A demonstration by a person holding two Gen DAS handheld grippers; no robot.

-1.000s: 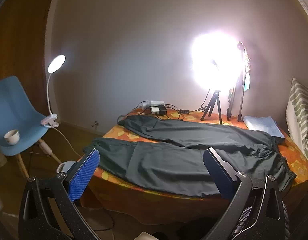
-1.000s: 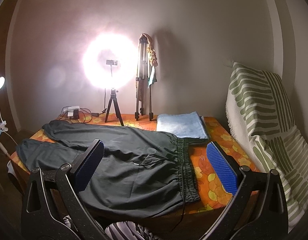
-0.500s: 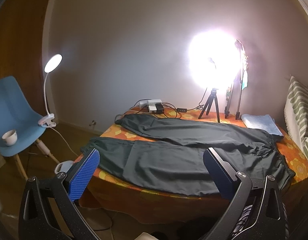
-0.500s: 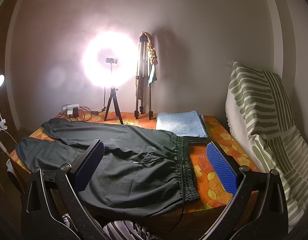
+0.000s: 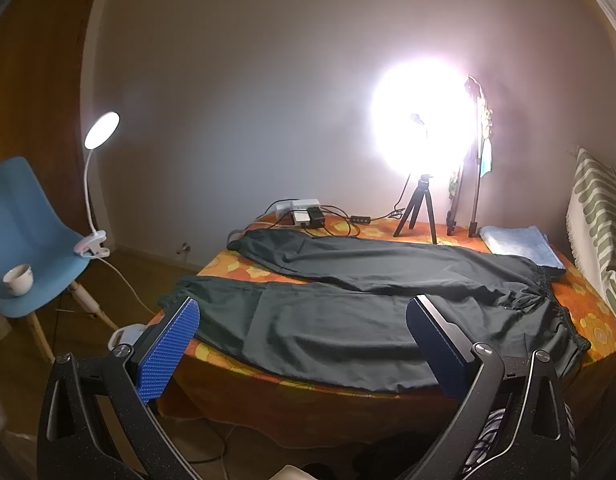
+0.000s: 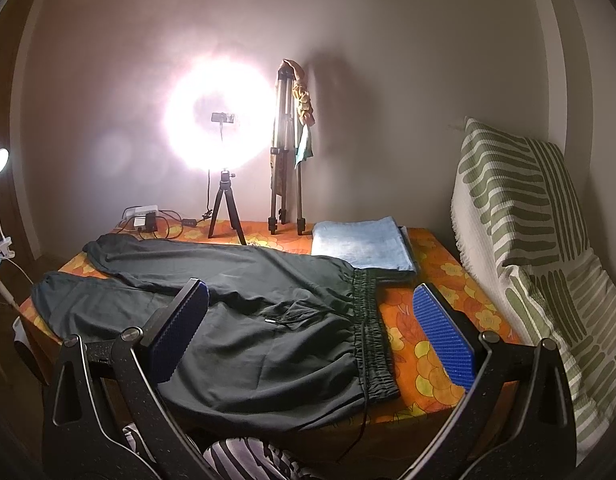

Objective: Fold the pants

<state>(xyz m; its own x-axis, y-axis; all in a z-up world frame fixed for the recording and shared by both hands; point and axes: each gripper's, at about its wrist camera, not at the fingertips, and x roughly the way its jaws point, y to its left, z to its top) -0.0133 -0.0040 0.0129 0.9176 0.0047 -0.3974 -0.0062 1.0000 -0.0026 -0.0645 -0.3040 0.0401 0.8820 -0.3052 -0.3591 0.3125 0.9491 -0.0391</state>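
Note:
Dark green pants lie spread flat on an orange flowered table, legs pointing left and parted, elastic waistband at the right with a drawstring hanging over the front edge. My left gripper is open, held in front of the near leg and short of the table edge, nothing between its blue pads. My right gripper is open too, hovering before the waist end, holding nothing.
A lit ring light on a small tripod, a folded tall tripod, a power strip with cables and a folded blue towel line the table's back. A striped cushion stands right; a blue chair with a cup and clip lamp stands left.
Both views have drifted slightly; the left camera has shifted so the table sits a little more to the left. The pants have not moved and both grippers stay open.

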